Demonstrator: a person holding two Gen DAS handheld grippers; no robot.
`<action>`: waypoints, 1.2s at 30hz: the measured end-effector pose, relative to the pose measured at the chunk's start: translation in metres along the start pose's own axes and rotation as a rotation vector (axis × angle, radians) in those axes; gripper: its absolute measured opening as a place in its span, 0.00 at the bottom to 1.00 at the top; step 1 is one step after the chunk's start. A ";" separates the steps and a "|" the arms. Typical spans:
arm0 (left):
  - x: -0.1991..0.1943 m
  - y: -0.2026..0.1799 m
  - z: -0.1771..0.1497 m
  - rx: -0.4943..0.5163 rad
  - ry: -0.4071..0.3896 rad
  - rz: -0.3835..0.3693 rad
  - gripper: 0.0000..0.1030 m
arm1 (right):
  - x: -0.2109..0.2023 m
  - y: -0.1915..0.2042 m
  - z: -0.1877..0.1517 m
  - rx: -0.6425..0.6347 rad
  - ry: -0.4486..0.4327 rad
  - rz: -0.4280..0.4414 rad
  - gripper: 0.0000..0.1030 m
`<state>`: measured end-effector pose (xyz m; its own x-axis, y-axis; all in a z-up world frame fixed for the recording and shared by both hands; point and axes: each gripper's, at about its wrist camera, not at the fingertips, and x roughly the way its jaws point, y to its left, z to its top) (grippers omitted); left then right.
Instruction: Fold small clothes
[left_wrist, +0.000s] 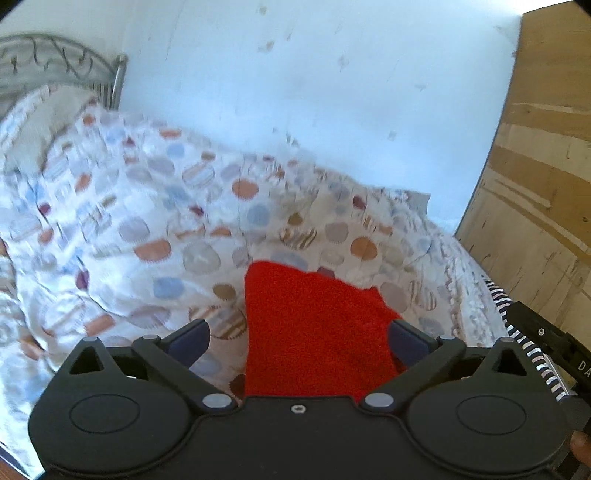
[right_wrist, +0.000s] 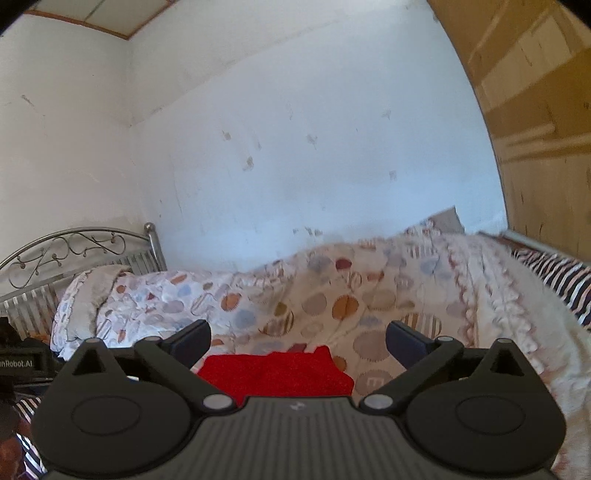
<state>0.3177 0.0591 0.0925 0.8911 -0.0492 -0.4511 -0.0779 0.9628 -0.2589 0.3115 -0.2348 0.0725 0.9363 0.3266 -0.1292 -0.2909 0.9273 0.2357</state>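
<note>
Spread over the dotted quilted bedcover (left_wrist: 155, 206), the red fuzzy small garment (left_wrist: 310, 332) is lying seemingly folded, released, while the left gripper (left_wrist: 299, 341) and right gripper (right_wrist: 299, 343) are being held wide open, empty.

Bed (right_wrist: 491, 280) w/ dotted quilt (left_wrist: 155, 206); folded red cloth (left_wrist: 314, 332) lies on it.

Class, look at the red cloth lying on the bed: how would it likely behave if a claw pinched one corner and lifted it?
The red cloth would probably droop, since it already lies in soft layers on the patterned quilt. Its fuzzy surface suggests decent grip. It looks light and should not roll or tip.
</note>
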 end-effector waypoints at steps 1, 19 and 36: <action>-0.010 -0.002 -0.001 0.008 -0.016 0.003 0.99 | -0.009 0.004 0.001 -0.014 -0.012 -0.001 1.00; -0.139 -0.012 -0.048 0.086 -0.176 0.032 0.99 | -0.146 0.055 -0.019 -0.141 -0.198 -0.054 1.00; -0.188 0.005 -0.123 0.089 -0.253 0.137 0.99 | -0.209 0.056 -0.093 -0.097 -0.239 -0.186 1.00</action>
<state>0.0945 0.0409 0.0707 0.9589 0.1399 -0.2467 -0.1757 0.9759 -0.1297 0.0813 -0.2341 0.0227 0.9916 0.1080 0.0716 -0.1169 0.9839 0.1353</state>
